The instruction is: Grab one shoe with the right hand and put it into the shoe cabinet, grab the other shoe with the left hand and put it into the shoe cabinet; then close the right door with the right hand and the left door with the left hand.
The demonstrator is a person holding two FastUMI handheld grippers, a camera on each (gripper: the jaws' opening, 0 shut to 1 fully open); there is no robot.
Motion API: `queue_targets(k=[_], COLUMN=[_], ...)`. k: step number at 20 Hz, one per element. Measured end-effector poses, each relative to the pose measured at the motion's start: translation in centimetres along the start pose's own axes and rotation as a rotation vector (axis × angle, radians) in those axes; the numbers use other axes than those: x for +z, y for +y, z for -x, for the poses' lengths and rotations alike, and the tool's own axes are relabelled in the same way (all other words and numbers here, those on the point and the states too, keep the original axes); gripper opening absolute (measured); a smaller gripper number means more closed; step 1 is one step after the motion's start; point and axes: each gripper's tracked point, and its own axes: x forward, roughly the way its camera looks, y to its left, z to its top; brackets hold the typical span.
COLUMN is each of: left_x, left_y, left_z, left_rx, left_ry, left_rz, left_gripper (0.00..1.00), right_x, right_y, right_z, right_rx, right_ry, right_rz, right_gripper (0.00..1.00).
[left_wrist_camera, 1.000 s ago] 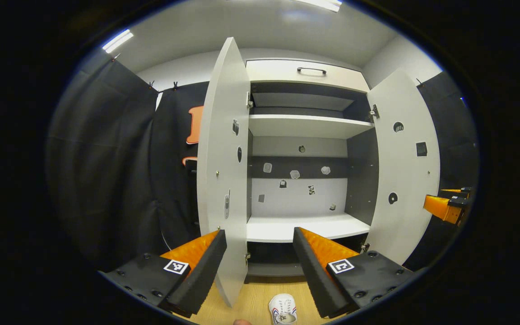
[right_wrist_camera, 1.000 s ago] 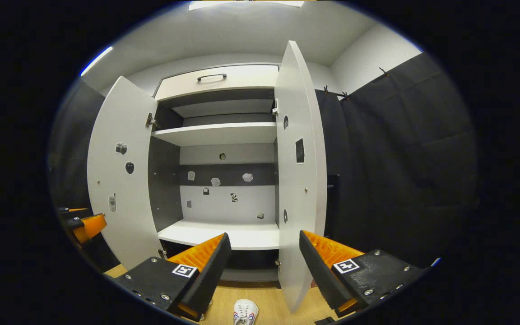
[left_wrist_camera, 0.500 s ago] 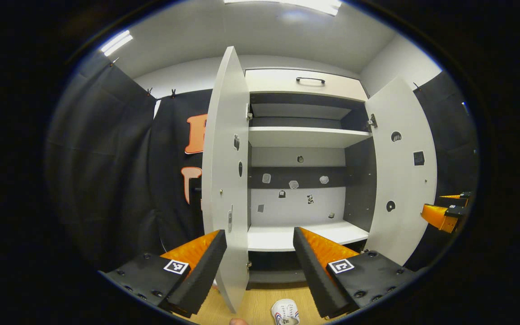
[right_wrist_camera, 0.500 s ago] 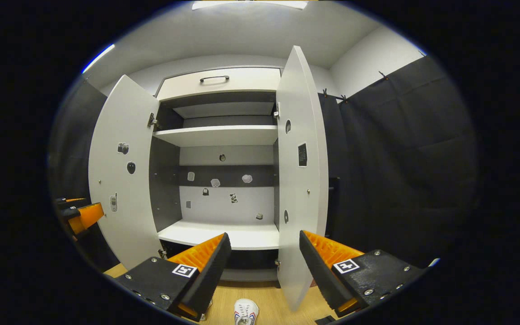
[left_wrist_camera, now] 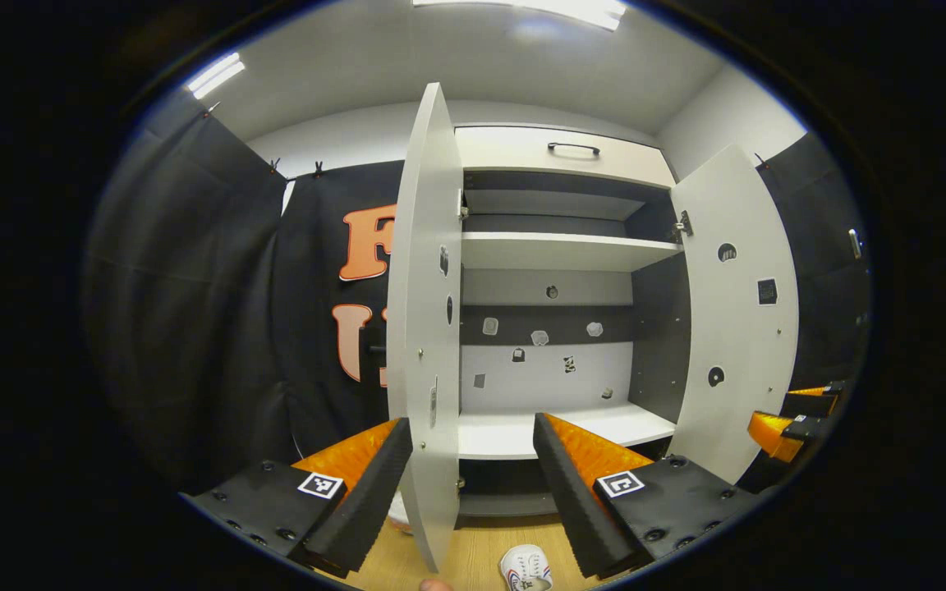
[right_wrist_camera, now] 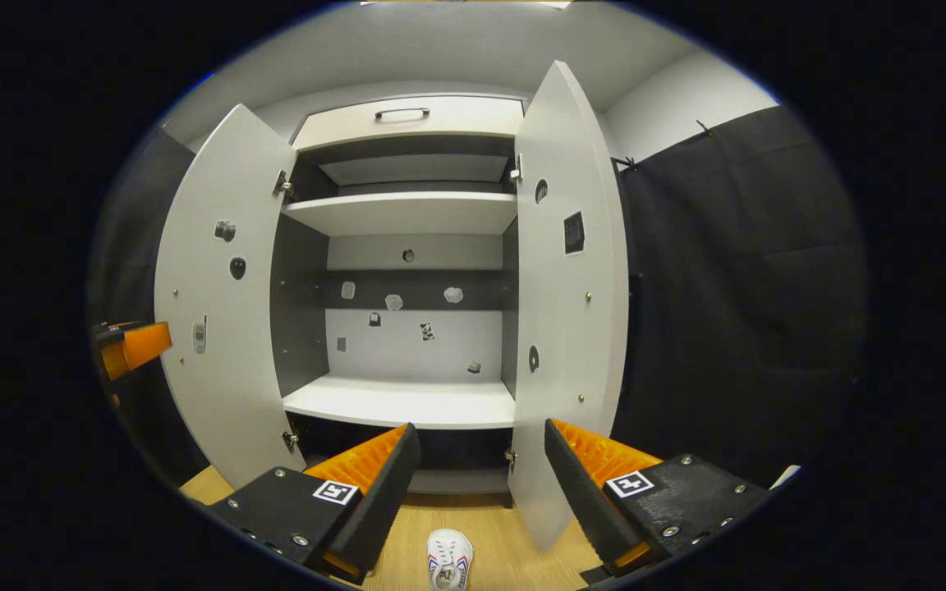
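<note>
Both your left gripper (left_wrist_camera: pixel 473 484) and right gripper (right_wrist_camera: pixel 479 484) are spread wide and empty, a white shoe (right_wrist_camera: pixel 449 569) on the floor at 6 o'clock before the open-doored cabinet (right_wrist_camera: pixel 407 212) (stickers inside too small to read).

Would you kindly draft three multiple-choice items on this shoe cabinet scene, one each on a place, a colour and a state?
1. Where is the white shoe?
A. on the lower shelf
B. on the wooden floor before the cabinet
C. between the right gripper's fingers

2. What colour is the drawer handle?
A. black
B. orange
C. white

3. How do the left door and right door stand?
A. both shut
B. one shut
C. both open

Answers: 1 B, it lies on the floor below the right gripper; 2 A, a dark bar on the pale drawer; 3 C, the lower shelf shows between them.
</note>
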Motion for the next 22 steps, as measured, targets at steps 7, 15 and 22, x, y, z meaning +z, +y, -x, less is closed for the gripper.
queue_targets(k=[7, 15, 22], left_x=[-0.1, 0.6, 0.3], left_y=[1.6, 4.0, 4.1], left_z=[-0.1, 0.2, 0.4], left_rx=[0.006, 0.049, 0.075], left_ry=[0.008, -0.018, -0.023], left_rz=[-0.015, -0.073, -0.116], left_gripper=[0.94, 0.96, 0.96], right_x=[-12.1, -26.4, -35.2], right_y=[1.3, 1.1, 0.2], right_z=[-2.8, -3.9, -4.7], right_rx=[-0.001, -0.012, -0.028], right_ry=[0.182, 0.426, 0.608], right_rz=[0.051, 0.116, 0.132], right_gripper=[0.94, 0.94, 0.93])
